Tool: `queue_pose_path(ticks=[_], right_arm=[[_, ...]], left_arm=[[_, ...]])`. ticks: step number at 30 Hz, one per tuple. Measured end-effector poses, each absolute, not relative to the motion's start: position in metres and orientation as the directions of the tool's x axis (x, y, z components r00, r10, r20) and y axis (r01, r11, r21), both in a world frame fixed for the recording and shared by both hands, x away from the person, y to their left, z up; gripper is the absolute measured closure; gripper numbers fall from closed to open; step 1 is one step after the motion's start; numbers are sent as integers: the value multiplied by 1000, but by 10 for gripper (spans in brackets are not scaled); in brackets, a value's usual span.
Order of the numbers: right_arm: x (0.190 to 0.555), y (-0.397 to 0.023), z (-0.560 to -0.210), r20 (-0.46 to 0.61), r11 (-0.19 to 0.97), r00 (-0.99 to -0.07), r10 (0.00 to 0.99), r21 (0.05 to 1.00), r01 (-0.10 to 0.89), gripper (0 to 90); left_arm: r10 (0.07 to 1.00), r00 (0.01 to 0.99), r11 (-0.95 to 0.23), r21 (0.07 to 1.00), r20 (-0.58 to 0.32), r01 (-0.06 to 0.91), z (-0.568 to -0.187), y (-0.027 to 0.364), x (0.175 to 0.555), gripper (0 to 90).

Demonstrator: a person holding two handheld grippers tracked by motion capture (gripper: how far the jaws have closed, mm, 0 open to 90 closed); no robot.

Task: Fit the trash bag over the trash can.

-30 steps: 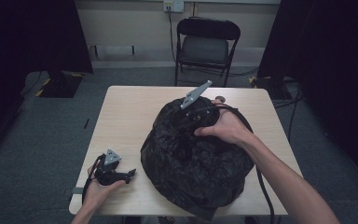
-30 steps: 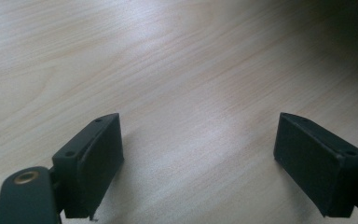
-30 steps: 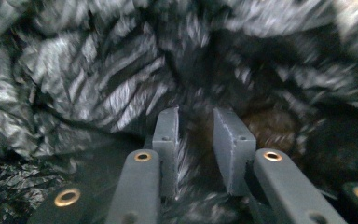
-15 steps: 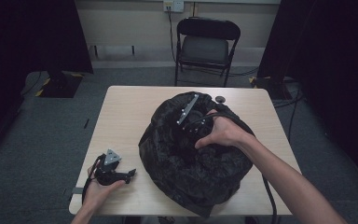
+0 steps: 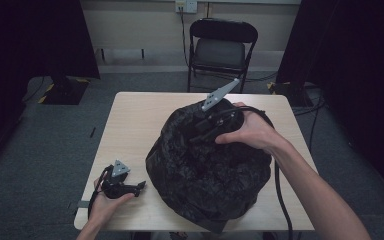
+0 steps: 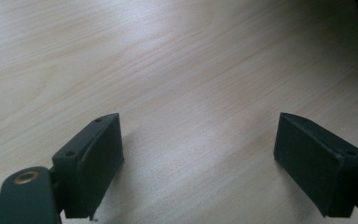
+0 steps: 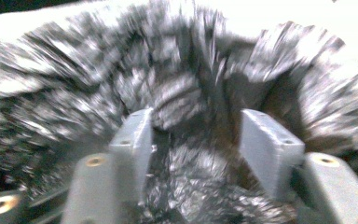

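A big black crinkled plastic bag [image 5: 205, 175] sits in a heap on the pale wooden table [image 5: 140, 115]. My right gripper [image 5: 197, 134] lies on the bag's top, pointing down into its folds. In the right gripper view, which is blurred, its jaws [image 7: 196, 135] stand partly apart with a bunched fold of the bag [image 7: 182, 98] between them; they have just been closing. My left gripper [image 5: 139, 186] rests at the table's front left, short of the bag. Its jaws [image 6: 198, 154] are wide open over bare wood.
A black folding chair [image 5: 220, 50] stands behind the table's far edge. The right gripper's cable [image 5: 280, 200] runs down the table's right side. Dark curtains hang on both sides, and the left half of the table is bare wood.
The right hand and its gripper have lifted and shifted right on the bag's top, and the bag's upper folds have changed shape. The left gripper has stayed where it was.
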State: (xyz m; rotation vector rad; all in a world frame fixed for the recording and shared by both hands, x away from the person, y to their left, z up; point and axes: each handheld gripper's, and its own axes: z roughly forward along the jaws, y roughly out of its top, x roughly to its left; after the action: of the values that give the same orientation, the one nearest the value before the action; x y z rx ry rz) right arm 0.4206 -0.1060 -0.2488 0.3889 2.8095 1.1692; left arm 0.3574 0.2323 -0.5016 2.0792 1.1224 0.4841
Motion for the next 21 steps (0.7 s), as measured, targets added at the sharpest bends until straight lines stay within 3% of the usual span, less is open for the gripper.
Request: queue_pose_path(ticks=[2,5,9,21], right_arm=[[412,-113,-237,33,621,-976,214,767,162,715],[396,-115,-229,41,588,-993,110,803,98,761],[368,-101,-237,52,661,-996,-71,750,-8,752],[356,-71,-295,123,855,-990,-73,519,1,619]], left_arm=[[834,551,-366,738,-9,567,-502,232,357,149],[834,551,-366,738,-9,567,-502,232,357,149],[835,550,-366,738,-9,567,-502,232,357,149],[834,552,-369,738,-6,566,-502,232,358,149]])
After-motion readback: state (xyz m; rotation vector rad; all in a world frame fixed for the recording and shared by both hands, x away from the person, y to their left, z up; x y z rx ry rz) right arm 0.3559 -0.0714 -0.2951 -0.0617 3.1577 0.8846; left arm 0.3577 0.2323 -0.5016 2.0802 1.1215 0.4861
